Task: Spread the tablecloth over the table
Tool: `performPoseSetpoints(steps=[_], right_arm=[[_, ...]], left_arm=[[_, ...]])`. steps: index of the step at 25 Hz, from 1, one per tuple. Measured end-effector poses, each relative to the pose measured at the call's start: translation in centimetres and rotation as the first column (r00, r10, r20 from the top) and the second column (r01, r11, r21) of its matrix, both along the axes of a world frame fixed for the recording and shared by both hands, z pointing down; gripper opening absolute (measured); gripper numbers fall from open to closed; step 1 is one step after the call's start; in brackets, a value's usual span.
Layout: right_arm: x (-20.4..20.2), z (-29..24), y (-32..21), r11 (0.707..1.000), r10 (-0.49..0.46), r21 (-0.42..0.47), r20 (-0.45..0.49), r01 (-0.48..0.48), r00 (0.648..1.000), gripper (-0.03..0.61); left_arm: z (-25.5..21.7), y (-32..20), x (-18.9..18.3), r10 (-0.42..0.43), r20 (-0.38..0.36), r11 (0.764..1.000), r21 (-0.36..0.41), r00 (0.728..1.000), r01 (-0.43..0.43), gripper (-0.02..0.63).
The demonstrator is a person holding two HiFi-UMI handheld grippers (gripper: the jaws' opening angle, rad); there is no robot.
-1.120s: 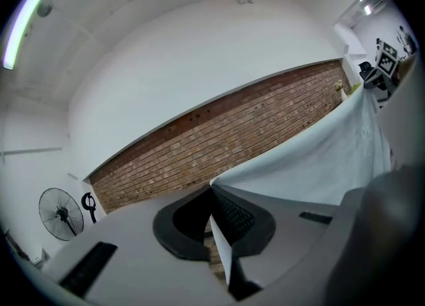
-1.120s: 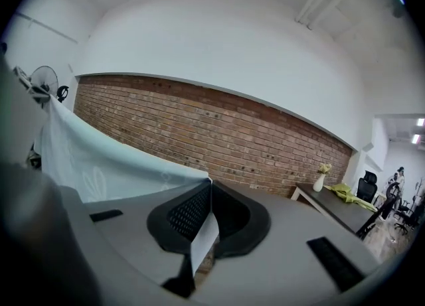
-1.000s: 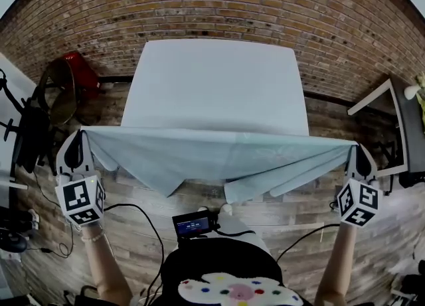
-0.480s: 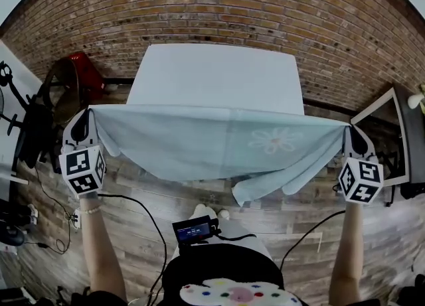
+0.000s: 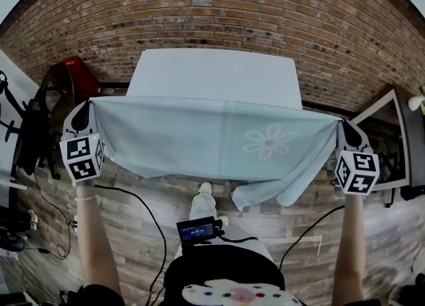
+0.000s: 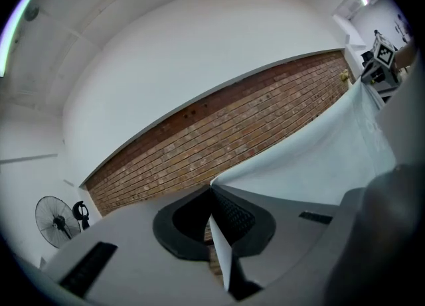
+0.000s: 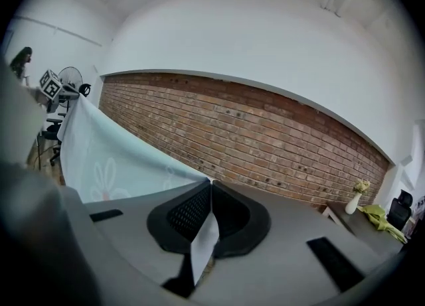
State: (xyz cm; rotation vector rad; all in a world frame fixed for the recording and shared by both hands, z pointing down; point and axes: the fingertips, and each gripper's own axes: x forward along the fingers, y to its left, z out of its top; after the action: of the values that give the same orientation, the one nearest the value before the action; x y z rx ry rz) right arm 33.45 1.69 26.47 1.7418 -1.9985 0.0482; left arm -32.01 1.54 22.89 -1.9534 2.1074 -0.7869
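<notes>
A pale blue tablecloth (image 5: 212, 139) with a white flower print hangs stretched in the air between my two grippers, its far edge over the near edge of the white table (image 5: 212, 76). My left gripper (image 5: 85, 107) is shut on the cloth's left corner and my right gripper (image 5: 342, 125) is shut on the right corner. In the left gripper view the cloth (image 6: 332, 158) runs off to the right from the closed jaws (image 6: 212, 188). In the right gripper view the cloth (image 7: 113, 158) runs to the left from the closed jaws (image 7: 210, 184). A folded flap droops at the lower right.
A brick wall (image 5: 212, 12) stands behind the table. A red and dark chair (image 5: 63, 85) and black stands are at the left; a white-framed side table (image 5: 392, 119) is at the right. Cables (image 5: 143, 212) lie on the wooden floor.
Both grippers have carried the cloth forward toward the table. The cloth has opened flatter, and the flower print now shows.
</notes>
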Motion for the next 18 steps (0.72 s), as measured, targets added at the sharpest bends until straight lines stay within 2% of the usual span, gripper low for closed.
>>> performPoseSetpoints(steps=[8, 18], right_arm=[[-1.2, 1.8, -4.4, 0.998, -0.004, -0.064, -0.002, 0.003, 1.000, 0.034], [-2.3, 4.3, -9.7, 0.990, 0.037, -0.137, -0.001, -0.036, 0.999, 0.034]], left_arm=[[1.2, -5.8, -1.1, 0.015, -0.004, 0.999, -0.033, 1.000, -0.016, 0.015], [3.3, -13.1, -2.2, 0.042, -0.002, 0.996, -0.079, 0.999, -0.042, 0.015]])
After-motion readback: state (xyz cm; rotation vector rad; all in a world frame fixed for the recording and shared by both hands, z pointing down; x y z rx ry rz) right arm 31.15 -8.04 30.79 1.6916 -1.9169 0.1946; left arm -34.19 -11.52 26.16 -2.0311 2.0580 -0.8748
